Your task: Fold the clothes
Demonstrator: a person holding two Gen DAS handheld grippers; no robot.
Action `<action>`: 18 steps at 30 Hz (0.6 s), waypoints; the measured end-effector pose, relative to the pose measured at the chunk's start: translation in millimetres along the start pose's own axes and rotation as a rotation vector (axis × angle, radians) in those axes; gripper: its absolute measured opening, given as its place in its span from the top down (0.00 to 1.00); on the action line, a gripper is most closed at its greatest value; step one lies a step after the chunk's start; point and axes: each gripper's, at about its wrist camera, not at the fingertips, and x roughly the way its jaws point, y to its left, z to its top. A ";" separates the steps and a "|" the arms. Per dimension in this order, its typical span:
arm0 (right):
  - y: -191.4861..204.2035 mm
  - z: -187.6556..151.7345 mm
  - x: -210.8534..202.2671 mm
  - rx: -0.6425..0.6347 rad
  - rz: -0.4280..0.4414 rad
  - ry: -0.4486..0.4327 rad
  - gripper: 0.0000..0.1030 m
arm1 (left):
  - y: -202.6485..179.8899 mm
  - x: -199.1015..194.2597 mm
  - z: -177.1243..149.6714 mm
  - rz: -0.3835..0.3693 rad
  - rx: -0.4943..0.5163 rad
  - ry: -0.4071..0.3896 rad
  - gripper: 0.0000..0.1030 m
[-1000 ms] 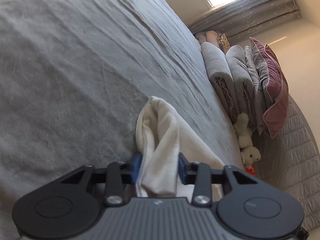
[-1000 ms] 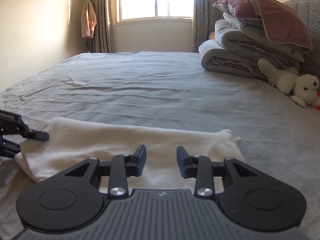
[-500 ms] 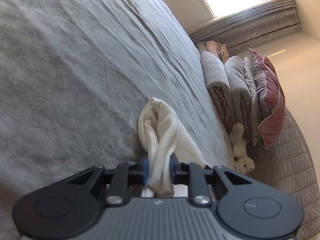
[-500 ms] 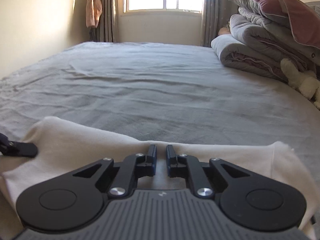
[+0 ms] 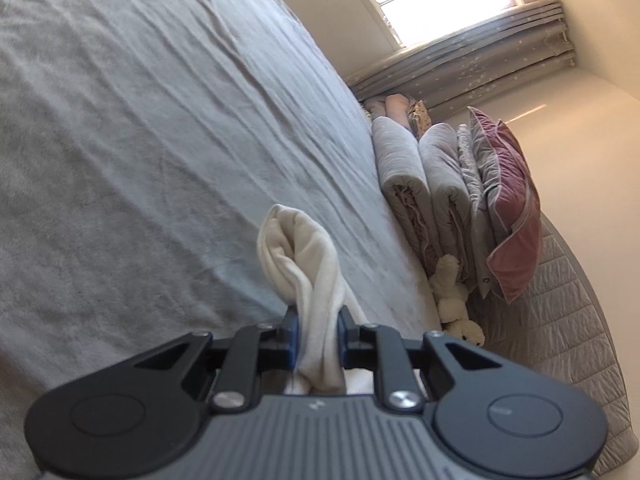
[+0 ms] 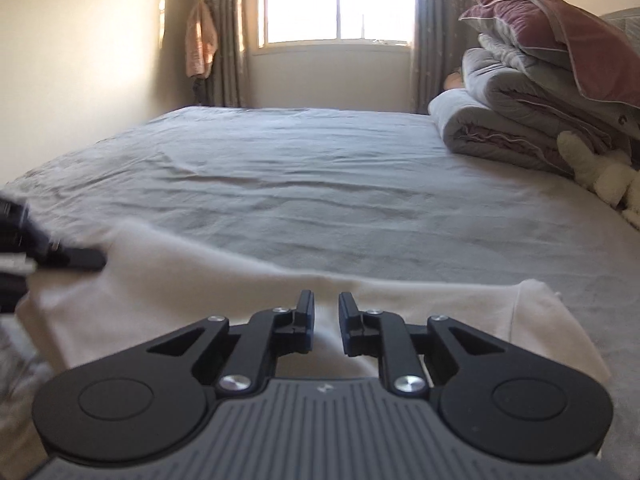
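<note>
Here the left gripper (image 5: 317, 330) is clamped on a bunched fold of the cream garment (image 5: 304, 256), the cloth squeezed between its blue-lined fingers (image 5: 291, 334) and rising past them in a soft twisted loop above the bed. From the other side that same gripper (image 6: 76, 258) shows as a dark blurred shape at the garment's left end.

The right gripper (image 6: 326, 322) sits low over the middle of the cream garment (image 6: 208, 280). Its jaws stand a narrow gap apart with pale cloth showing between them, but I cannot tell whether they actually grip any of it. The garment lies stretched crosswise along the near edge of the bed, its left end drawn up towards the left gripper and its right end (image 6: 540, 304) rounded and lying on the sheet.

Beneath it all is the grey bedsheet (image 6: 320, 184), wrinkled in long shallow ridges. Over by the quilted headboard (image 5: 568, 320) there is a stack of folded grey quilts (image 6: 508, 120) with a dusty pink pillow (image 6: 560, 40) on top, and a white plush toy (image 6: 600, 168) leaning against the bottom of the stack. Beyond the bed, a bright window (image 6: 336, 0) sits between grey curtains (image 6: 224, 40), and a pink garment (image 6: 200, 40) hangs by the left curtain.
</note>
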 end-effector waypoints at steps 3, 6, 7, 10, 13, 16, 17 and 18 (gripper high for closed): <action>10.8 -10.8 4.7 -0.075 0.019 0.036 0.80 | -15.4 -1.6 -3.2 -0.018 0.023 -0.011 0.83; 18.0 -14.0 0.2 -0.117 0.049 0.041 0.80 | -29.0 -3.0 -5.0 -0.032 0.034 -0.035 0.83; 17.4 -12.5 -4.7 -0.107 0.068 0.035 0.80 | -32.5 -3.6 -4.9 -0.038 0.034 -0.040 0.83; 16.0 -17.9 -3.0 -0.099 0.114 0.077 0.81 | -46.3 -1.7 -6.3 -0.053 0.041 -0.045 0.83; 11.7 -16.4 -3.2 -0.074 0.138 0.101 0.81 | -64.1 3.1 -9.5 -0.061 0.062 -0.044 0.83; -9.9 -6.0 -12.8 0.036 0.173 0.085 0.80 | -81.9 7.9 -12.7 -0.069 0.083 -0.043 0.83; -18.4 -2.9 -16.3 0.075 0.178 0.075 0.74 | -87.9 9.5 -13.8 -0.072 0.090 -0.043 0.83; -27.8 0.1 -18.9 0.121 0.186 0.068 0.63 | -93.8 11.1 -14.9 -0.075 0.097 -0.042 0.83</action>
